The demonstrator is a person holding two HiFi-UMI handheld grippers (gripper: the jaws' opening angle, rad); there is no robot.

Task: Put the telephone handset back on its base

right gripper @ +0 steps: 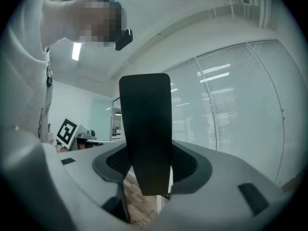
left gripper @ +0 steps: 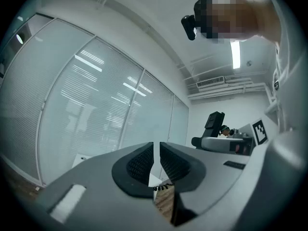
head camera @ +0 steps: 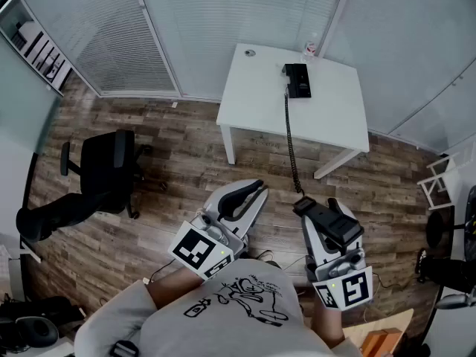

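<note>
Well ahead on the white square worktop (head camera: 253, 110) lies the black oblong telephone base (head camera: 298, 80), lengthwise away. Right tongs (head camera: 321, 216) clamp the black plastic handset (right gripper: 146, 119); left tongs (left gripper: 156, 160) are closed, empty.

Floor: brown wood planks (head camera: 178, 143)
Walls: glass panels (head camera: 405, 36), white blinds (head camera: 123, 47)
Furniture: white table (head camera: 256, 106) beside the glass; black office chair (head camera: 108, 166) well apart
Light: ceiling strip lamp (left gripper: 235, 54), lit

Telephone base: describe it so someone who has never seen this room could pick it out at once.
Find the white table against the blind-covered glass wall. The telephone base lies near its far edge. It is the only black thing there, unlike the small pale item behind it, and a coiled cord runs from it.
</note>
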